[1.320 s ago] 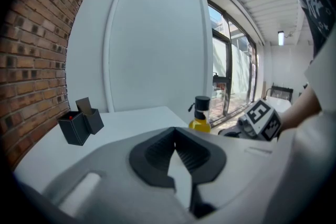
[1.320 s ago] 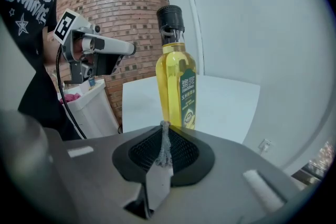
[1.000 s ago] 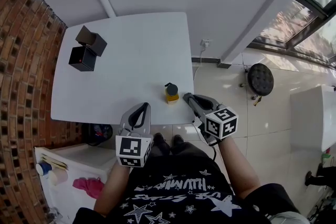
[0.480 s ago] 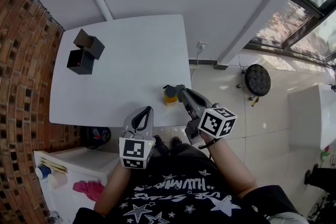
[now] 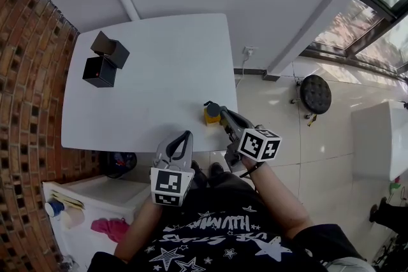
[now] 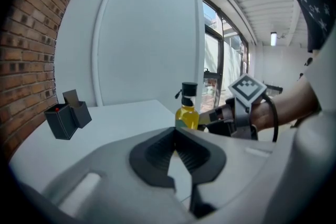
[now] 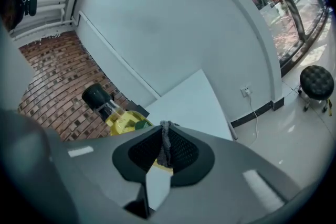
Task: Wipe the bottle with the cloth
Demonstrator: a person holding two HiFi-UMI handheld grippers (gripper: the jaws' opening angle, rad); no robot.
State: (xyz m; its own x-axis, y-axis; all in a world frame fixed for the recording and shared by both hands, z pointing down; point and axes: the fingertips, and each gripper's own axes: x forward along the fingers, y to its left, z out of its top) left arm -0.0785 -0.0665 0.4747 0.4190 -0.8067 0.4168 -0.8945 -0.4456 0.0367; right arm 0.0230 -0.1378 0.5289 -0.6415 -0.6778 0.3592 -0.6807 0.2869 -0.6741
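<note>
- White table point(image 5: 153, 86) — near its front right corner the bottle point(image 5: 211, 114) is found, standing upright, its long axis vertical and its black cap pointed up.
- Right gripper point(image 5: 224, 116) is held just beside the bottle, jaws clamped on a grey cloth point(image 7: 166, 141). Contact cannot be confirmed, so wiping is judged barely begun — the whole wipe remains.
- Left gripper point(image 5: 185, 137) is held off the table edge, jaws closed on nothing.

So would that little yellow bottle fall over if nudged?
Possibly: the bottle looks small and narrow, so probably light and tippy. It stands near the table edge, so a hard push might knock it off.
</note>
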